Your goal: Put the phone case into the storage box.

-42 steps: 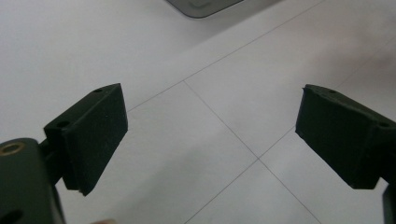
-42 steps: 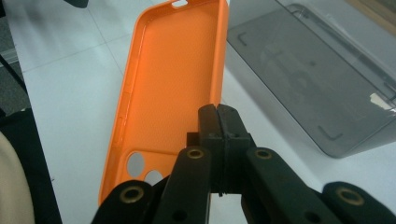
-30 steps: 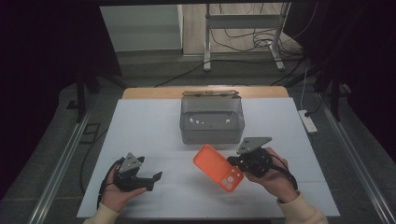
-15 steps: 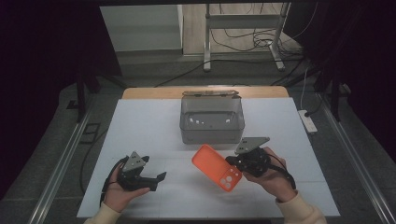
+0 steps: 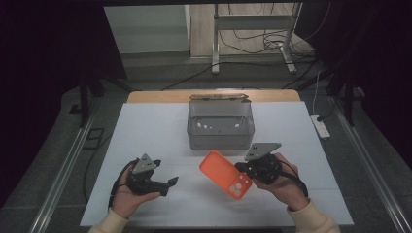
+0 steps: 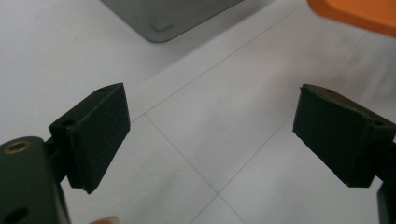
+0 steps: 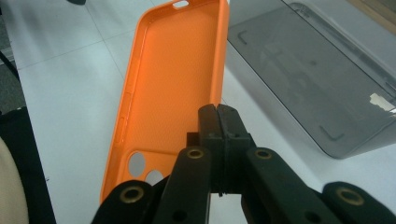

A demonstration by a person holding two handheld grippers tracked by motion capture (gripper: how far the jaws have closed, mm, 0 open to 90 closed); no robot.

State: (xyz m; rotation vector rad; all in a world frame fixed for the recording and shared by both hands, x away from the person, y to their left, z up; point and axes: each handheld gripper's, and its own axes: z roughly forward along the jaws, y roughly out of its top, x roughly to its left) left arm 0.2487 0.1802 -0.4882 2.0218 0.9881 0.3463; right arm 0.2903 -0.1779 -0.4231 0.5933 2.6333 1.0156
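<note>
Jaws of the right gripper (image 7: pixel 218 116) are pinching shut on the rim of the orange rubbery phone case (image 7: pixel 173 84), holding it tilted above the white counter (image 5: pixel 145 131), just short of the grey translucent plastic bin (image 5: pixel 221 127). Placement is pending, judging by this. Left gripper (image 6: pixel 210 130) is hovering wide open, empty, nothing obstructing.

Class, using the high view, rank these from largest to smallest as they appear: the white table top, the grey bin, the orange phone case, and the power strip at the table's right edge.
1. White table top
2. Grey bin
3. Orange phone case
4. Power strip

The case is held above the table, nearer the camera, so it may look slightly bigger than it is; the order holds anyway.
</note>
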